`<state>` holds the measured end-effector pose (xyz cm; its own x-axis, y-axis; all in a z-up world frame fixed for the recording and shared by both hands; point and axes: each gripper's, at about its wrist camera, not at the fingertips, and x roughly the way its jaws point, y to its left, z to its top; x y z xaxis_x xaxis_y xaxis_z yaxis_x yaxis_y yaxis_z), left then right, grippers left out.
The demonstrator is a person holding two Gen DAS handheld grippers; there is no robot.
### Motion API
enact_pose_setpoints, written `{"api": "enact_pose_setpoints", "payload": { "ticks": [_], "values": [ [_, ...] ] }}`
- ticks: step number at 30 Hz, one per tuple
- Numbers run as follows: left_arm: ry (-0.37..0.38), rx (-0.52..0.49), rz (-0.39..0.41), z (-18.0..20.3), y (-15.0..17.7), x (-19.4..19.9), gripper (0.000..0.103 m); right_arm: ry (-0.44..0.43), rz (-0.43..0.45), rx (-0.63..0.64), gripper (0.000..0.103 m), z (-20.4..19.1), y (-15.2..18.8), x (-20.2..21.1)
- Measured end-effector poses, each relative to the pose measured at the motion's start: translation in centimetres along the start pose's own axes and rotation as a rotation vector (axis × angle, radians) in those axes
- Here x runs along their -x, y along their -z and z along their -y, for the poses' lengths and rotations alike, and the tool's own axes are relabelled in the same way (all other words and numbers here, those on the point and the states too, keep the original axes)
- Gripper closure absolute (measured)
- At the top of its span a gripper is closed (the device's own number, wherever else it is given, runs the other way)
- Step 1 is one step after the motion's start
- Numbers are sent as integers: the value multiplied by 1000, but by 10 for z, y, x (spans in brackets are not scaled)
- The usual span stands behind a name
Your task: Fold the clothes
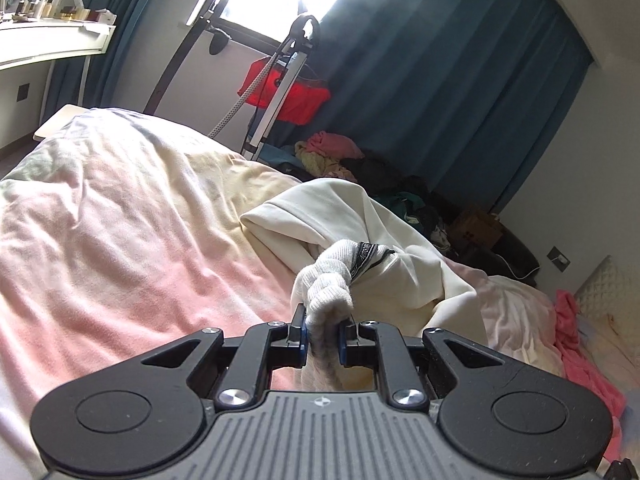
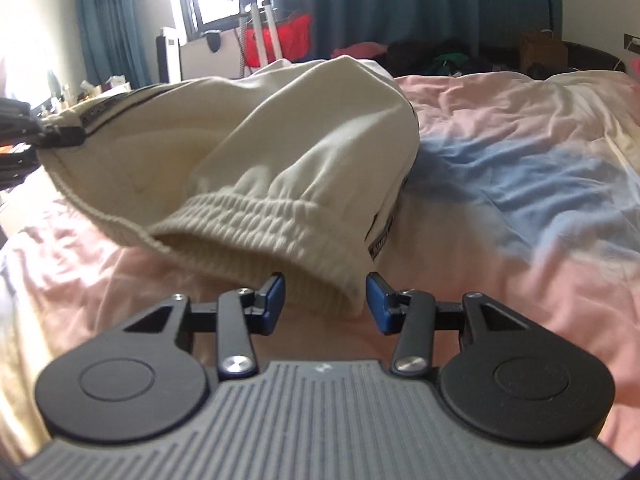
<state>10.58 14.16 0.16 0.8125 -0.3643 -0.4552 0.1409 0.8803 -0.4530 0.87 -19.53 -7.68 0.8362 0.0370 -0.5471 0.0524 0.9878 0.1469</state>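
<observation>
A bed with a pink and blue duvet (image 2: 520,152) fills both views. On it lies a cream garment (image 2: 304,128), bunched up, its ribbed hem lifted off the bedding. The left gripper (image 1: 322,330) is clamped tight on a ribbed corner of the garment. The right gripper (image 2: 325,300) is spread wide, holding nothing, with the hem edge between its fingers.

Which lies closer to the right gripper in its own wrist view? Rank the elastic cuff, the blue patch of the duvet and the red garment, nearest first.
From the right gripper:
1. Elastic cuff, just ahead of the open jaws.
2. Blue patch of the duvet, ahead to the right.
3. Red garment, far back near the window.
</observation>
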Motion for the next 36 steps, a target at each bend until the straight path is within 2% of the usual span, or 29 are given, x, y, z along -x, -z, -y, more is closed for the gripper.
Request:
{"api": "enact_pose_setpoints", "payload": {
  "ticks": [5, 11, 12, 13, 14, 16, 19, 21, 25, 27, 30, 33, 36],
  "values": [
    [-14, 12, -21, -11, -3, -16, 88, 18, 82, 37, 54, 4, 4, -16],
    [-24, 37, -27, -22, -3, -26, 88, -31, 32, -16, 56, 14, -2, -41],
    [-24, 43, -28, -23, -3, -27, 88, -21, 27, -15, 63, 14, -4, -43],
    [-23, 49, -30, -24, -3, -28, 88, -7, 13, -4, 75, 14, -5, -44],
    [-21, 46, -28, -24, -2, -28, 88, 6, -3, 10, 76, 12, -7, -46],
    [-18, 39, -24, -24, -2, -28, 88, 19, -12, 28, 89, 12, -8, -42],
    [-1, 57, -34, -26, -1, -27, 88, 33, 0, -8, 91, 18, -12, -29],
    [9, 101, -50, -32, 1, -26, 88, 39, 56, -29, 92, 22, -20, -12],
    [7, 162, -103, -45, 5, -27, 88, 78, 244, 63, 92, 11, -38, 46],
    [6, 193, -130, -52, 7, -27, 88, 56, 261, 99, 92, 5, -41, 64],
    [4, 239, -170, -62, 9, -28, 88, 2, 166, 128, 91, -1, -32, 63],
    [2, 285, -210, -72, 12, -29, 88, -6, 48, 182, 91, -11, -16, 43],
    [4, 324, -233, -80, 13, -25, 86, 1, -11, 200, 88, -13, -6, 30]
  ]
}}
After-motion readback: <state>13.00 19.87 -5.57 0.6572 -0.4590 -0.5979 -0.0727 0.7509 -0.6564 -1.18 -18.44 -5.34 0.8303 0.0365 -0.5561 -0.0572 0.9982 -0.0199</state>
